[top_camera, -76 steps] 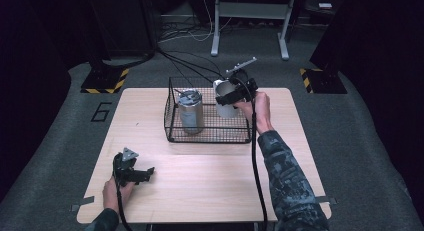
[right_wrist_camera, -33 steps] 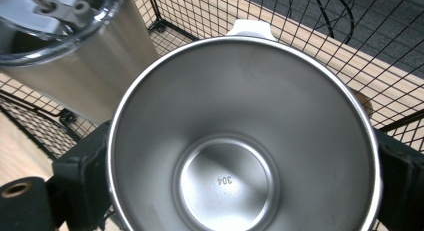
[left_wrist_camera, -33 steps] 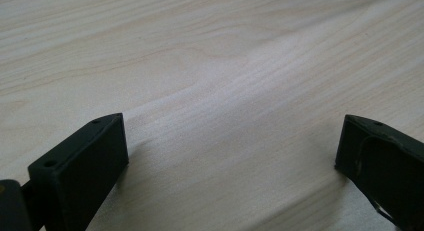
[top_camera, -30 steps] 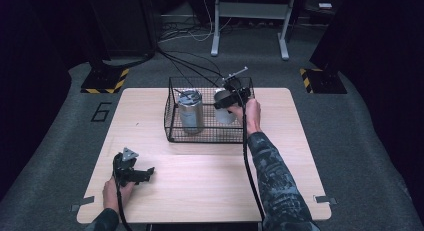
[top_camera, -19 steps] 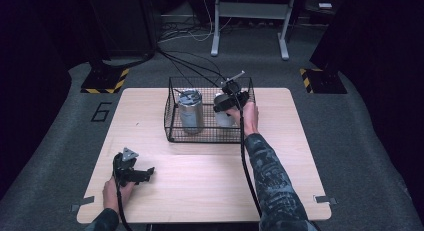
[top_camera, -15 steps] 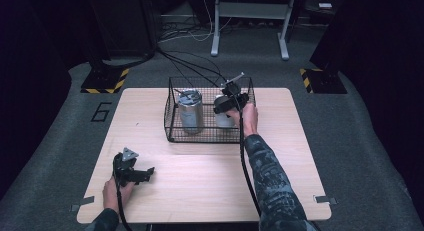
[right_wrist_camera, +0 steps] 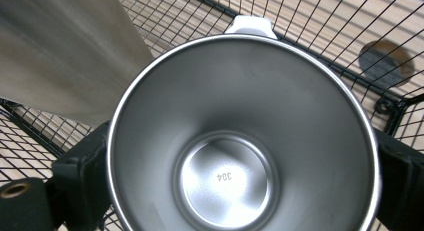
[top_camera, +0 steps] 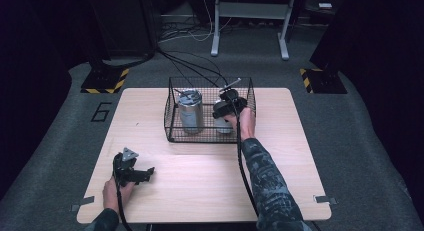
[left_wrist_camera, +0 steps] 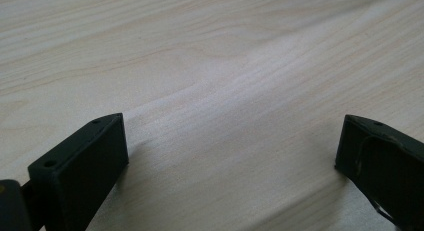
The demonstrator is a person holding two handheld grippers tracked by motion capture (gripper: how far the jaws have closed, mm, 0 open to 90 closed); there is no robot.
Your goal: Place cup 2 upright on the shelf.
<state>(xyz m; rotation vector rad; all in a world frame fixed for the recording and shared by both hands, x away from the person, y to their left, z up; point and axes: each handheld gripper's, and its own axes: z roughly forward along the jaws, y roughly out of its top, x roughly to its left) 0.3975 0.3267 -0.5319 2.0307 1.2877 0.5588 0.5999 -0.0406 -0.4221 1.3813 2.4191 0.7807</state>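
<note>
A black wire basket stands at the back middle of the wooden table. Inside it on the left is a tall steel canister. My right gripper reaches into the basket's right half, shut on a steel cup with a white outside. In the right gripper view I look into the cup, stamped 304 on its bottom, with a jaw against each side and the canister beside it. My left gripper rests at the table's front left, open over bare wood.
Basket wires surround the cup on all sides. Cables run from the basket's far side across the grey floor. Yellow-and-black striped bases sit beyond the table's back corners.
My right gripper carried the cup from over the basket's right rim leftward and down into the basket. The left gripper has stayed put.
</note>
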